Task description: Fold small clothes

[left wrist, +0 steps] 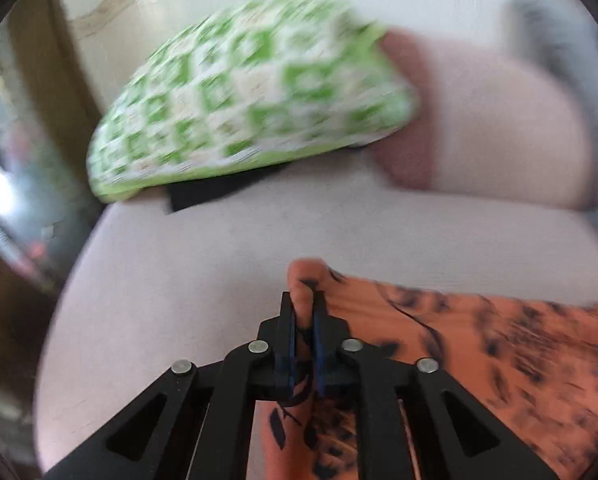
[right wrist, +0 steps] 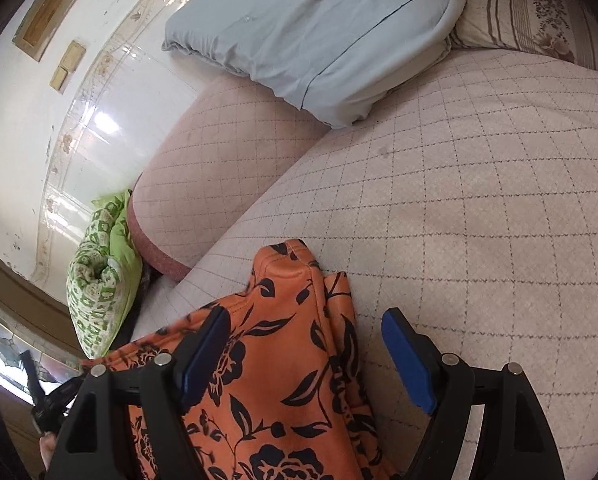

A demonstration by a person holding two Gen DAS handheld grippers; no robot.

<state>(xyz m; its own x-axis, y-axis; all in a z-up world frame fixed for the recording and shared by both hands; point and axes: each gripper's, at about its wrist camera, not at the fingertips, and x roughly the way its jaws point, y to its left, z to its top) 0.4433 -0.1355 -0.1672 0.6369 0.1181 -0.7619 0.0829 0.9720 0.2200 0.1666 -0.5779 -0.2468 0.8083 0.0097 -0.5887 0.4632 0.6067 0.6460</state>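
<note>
Both wrist views angled down, close over mattress (right wrist: 479, 160), sharing orange garment (right wrist: 275, 344)

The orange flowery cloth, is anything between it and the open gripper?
No, nothing visible is in the way. The right gripper hangs open right over the orange flowery cloth, while the left gripper pinches its edge.

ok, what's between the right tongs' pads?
Right wrist view: the orange black-flowered garment and bare quilted mattress lie under the open right tongs, nothing gripped.

blurred: green cushion (left wrist: 251, 96) | cut off: orange garment (right wrist: 267, 380)
</note>
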